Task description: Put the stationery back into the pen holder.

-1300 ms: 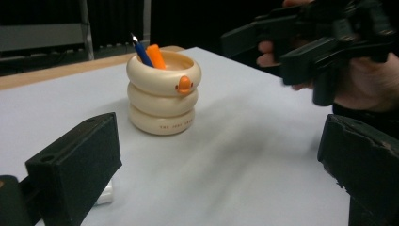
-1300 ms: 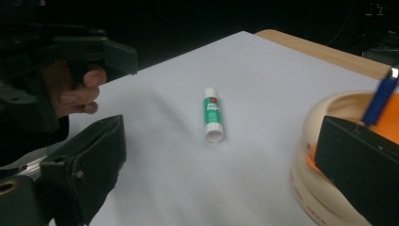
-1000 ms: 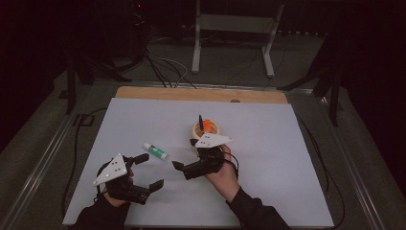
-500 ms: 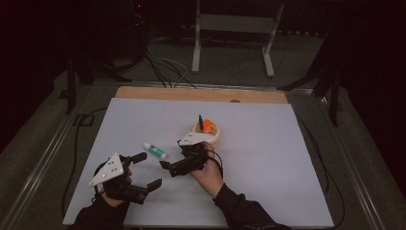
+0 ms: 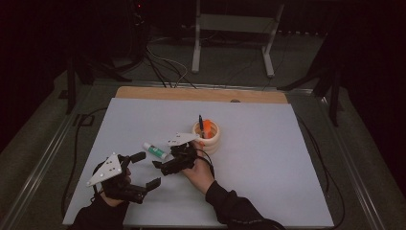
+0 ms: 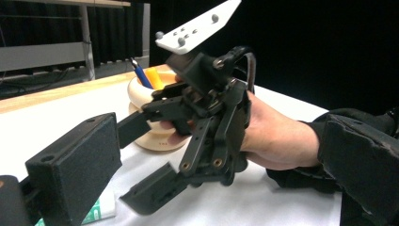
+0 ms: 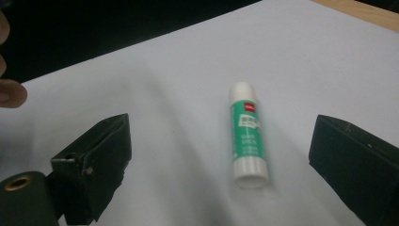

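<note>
A: On the white tabletop (image 5: 268,158), a green-and-white glue stick (image 5: 155,150) is seen lying flat, just left of the cream holder (image 5: 207,136) with pens standing in it. How should the pick-up be done well?

B: The right claw (image 5: 160,168) is held released, its jaws spread wide, and it is aimed at the stick. In the right gripper view the glue stick (image 7: 247,136) lies between the two jaws but ahead of them, untouched, its long axis running roughly along the line of approach. A good grasp would probably be made by bringing the claw forward and down until the jaws flank the middle of the tube, then closing across its narrow width. The label part should be taken rather than the cap end, so the round body is less likely to roll or pivot out.

A: And the other claw?

B: The left claw (image 5: 143,171) is also released and holds nothing; it is kept near the front edge, apart from the stick. From its own view the right claw (image 6: 155,155) is seen in the person's hand, with the holder (image 6: 148,120) behind it.
</note>
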A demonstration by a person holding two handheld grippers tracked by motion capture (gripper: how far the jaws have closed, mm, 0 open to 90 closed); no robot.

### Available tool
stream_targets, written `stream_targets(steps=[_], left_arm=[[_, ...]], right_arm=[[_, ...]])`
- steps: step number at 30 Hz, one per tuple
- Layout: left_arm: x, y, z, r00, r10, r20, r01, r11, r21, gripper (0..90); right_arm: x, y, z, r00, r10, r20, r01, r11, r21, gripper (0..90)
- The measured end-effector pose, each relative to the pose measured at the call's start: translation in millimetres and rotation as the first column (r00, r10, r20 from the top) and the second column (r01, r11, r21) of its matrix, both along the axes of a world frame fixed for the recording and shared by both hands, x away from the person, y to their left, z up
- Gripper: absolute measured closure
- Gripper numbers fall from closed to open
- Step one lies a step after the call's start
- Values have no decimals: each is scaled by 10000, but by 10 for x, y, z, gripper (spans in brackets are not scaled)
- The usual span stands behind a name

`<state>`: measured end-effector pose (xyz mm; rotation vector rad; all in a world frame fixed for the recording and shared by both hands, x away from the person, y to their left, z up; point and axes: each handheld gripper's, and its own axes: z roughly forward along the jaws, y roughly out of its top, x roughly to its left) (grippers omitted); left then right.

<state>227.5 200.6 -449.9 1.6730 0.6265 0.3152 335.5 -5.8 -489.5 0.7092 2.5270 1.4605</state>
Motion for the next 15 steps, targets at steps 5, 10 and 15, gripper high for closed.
stream_targets(steps=[5,10,15], left_arm=[[2,-6,-3,10000,-12,5,12,10000,37,4],[4,-6,-9,10000,-30,-32,30,10000,51,4],[7,-10,-17,10000,-51,-47,51,10000,74,4]], right_arm=[[70,70,-82,9986,13,-529,-37,9990,-451,57],[126,111,-177,9977,-262,-633,210,9965,-806,76],[176,151,-241,9960,-566,-692,490,9931,-1061,165]])
